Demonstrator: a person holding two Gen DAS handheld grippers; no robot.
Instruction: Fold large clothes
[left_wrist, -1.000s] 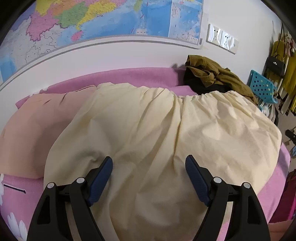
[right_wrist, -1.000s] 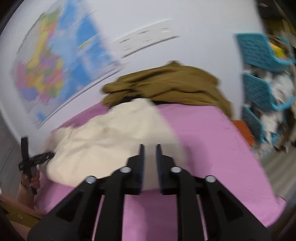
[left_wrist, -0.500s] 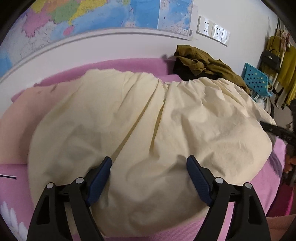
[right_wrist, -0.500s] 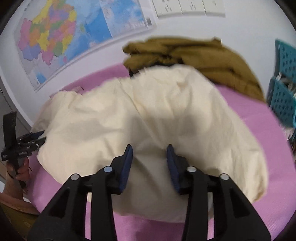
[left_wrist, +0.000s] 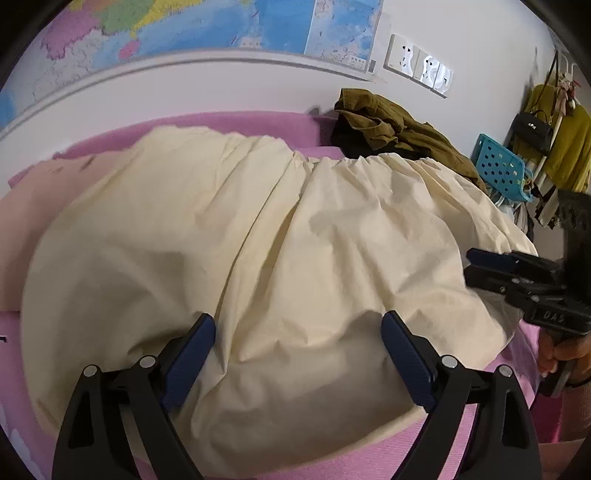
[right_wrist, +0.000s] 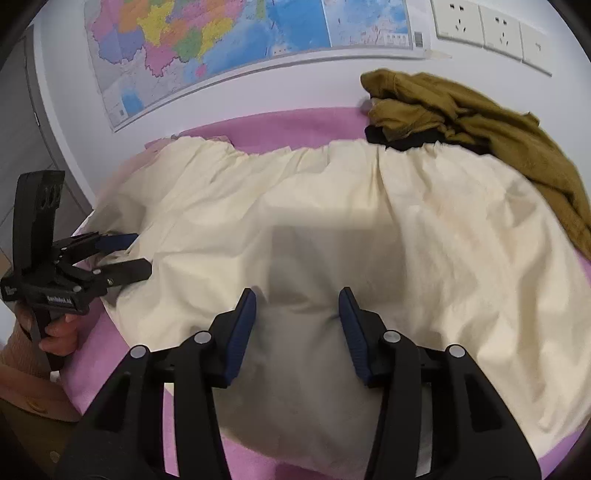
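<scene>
A: What was the surface like, and the room around it?

B: A pink bed cover (left_wrist: 229, 123) ran up against a white wall. A coloured map (right_wrist: 229, 44) hung on that wall above the cover, and a row of white sockets (right_wrist: 484, 27) sat beside the map. Past the far end of the cover stood a blue plastic basket (left_wrist: 498, 170), with yellow clothes (left_wrist: 569, 147) and a black bag (left_wrist: 533, 131) hanging behind it.

A: And the thing to be folded?

B: One cream sheet (left_wrist: 295, 240) lay spread and wrinkled over most of the cover, its gathered edge toward the wall.

A: How many other pieces of cloth?

B: Two that I could count: one olive garment (right_wrist: 472, 122) heaped at the wall end of the cover, touching the sheet's gathered edge, and one peach cloth (left_wrist: 37, 199) partly under the sheet on the other side. Something dark lay under the olive heap; I couldn't tell what.

A: The tongs?

B: Two pairs. The left gripper (left_wrist: 297, 354) stood spread wide over the sheet's near edge, having just been opening, its pads not pressing the fabric. The right gripper (right_wrist: 297, 323) had also just been opening; its blue pads (right_wrist: 242, 328) were apart above the sheet, grasping nothing.

A: Any hands?

B: One hand (right_wrist: 61, 330) with a peach sleeve on the left gripper's handle, and fingers (left_wrist: 561, 354) on the right one's.
</scene>
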